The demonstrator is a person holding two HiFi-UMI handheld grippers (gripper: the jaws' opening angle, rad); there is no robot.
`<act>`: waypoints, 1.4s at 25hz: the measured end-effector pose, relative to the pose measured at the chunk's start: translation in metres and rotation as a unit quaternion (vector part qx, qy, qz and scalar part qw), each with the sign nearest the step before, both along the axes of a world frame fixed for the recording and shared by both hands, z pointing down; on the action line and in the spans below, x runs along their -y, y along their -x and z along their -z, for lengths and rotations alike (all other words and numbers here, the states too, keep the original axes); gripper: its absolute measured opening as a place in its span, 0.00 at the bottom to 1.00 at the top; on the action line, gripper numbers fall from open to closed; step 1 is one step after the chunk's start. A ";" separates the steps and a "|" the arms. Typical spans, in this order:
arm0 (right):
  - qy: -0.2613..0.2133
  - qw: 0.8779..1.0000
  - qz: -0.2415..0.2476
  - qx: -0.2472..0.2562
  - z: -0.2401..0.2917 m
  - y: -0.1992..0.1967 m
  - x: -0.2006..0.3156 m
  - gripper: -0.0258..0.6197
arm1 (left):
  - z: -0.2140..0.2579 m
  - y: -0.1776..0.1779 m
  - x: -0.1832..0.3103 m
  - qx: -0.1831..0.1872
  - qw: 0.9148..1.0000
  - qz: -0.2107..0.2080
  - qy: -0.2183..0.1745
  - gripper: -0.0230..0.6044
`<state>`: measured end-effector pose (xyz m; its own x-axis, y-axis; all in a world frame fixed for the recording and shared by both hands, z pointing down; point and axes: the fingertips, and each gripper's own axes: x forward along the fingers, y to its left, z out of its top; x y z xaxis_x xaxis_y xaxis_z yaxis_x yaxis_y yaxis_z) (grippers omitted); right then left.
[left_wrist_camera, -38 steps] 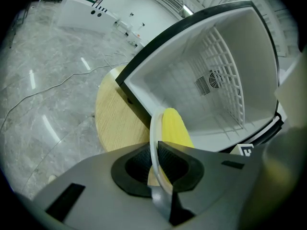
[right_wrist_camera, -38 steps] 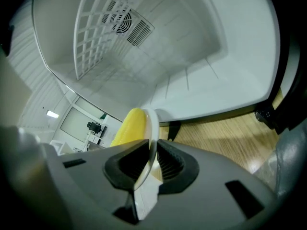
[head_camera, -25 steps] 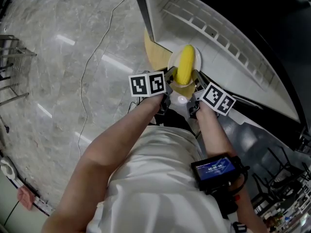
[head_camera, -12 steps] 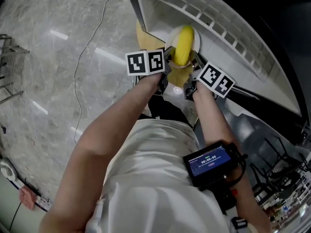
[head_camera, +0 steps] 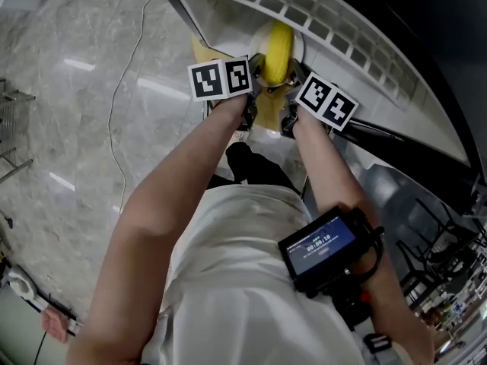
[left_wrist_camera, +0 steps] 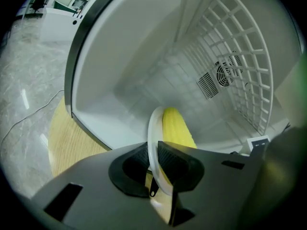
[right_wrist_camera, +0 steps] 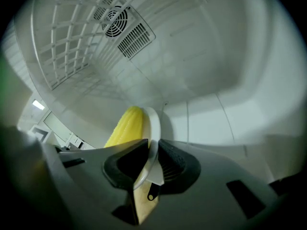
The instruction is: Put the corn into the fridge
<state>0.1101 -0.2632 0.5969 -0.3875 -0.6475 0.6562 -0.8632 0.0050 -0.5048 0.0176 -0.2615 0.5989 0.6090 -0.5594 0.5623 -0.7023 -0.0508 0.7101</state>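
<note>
A yellow corn cob (head_camera: 278, 49) lies on a small white plate (head_camera: 298, 46), carried by both grippers. My left gripper (head_camera: 255, 78) is shut on the plate's left rim (left_wrist_camera: 153, 143), with the corn (left_wrist_camera: 176, 128) just beyond its jaws. On the opposite rim (right_wrist_camera: 152, 143) my right gripper (head_camera: 293, 82) is shut too, the corn (right_wrist_camera: 127, 128) showing to its left. Plate and corn sit inside the open white fridge (head_camera: 358, 59), above its floor (left_wrist_camera: 144, 104). A wire shelf (left_wrist_camera: 240, 56) and a round fan vent (right_wrist_camera: 115, 18) show on the fridge's inner walls.
The fridge's dark door frame (left_wrist_camera: 79, 51) runs along the left of the opening. A marble floor (head_camera: 76, 112) with a thin cable (head_camera: 122, 105) lies to the left. A wooden board (left_wrist_camera: 67, 138) sits below the fridge opening. Metal racks (head_camera: 434, 265) stand at lower right.
Both grippers have carried the plate with the corn forward and up, from the fridge's opening into its interior. Both keep their grip on the plate.
</note>
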 end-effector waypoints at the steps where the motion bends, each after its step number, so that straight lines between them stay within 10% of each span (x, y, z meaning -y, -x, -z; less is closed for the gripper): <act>1: 0.002 1.000 -0.003 -0.003 0.000 -0.002 0.000 0.11 | -0.001 -0.002 0.000 -0.002 1.000 -0.002 0.003 0.08; 21: 0.007 0.998 -0.023 -0.057 0.005 -0.021 0.036 0.11 | 0.000 -0.017 0.042 0.069 0.997 -0.041 -0.007 0.12; 35: 0.025 0.989 -0.008 -0.146 -0.003 -0.033 0.046 0.15 | -0.006 -0.025 0.053 0.185 0.978 -0.096 -0.019 0.14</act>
<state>0.1427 -0.3090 0.5995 -0.1677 -0.6151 0.7704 -0.9718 -0.0282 -0.2341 0.0430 -0.3149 0.6046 0.4642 -0.4792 0.7449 -0.8854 -0.2290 0.4045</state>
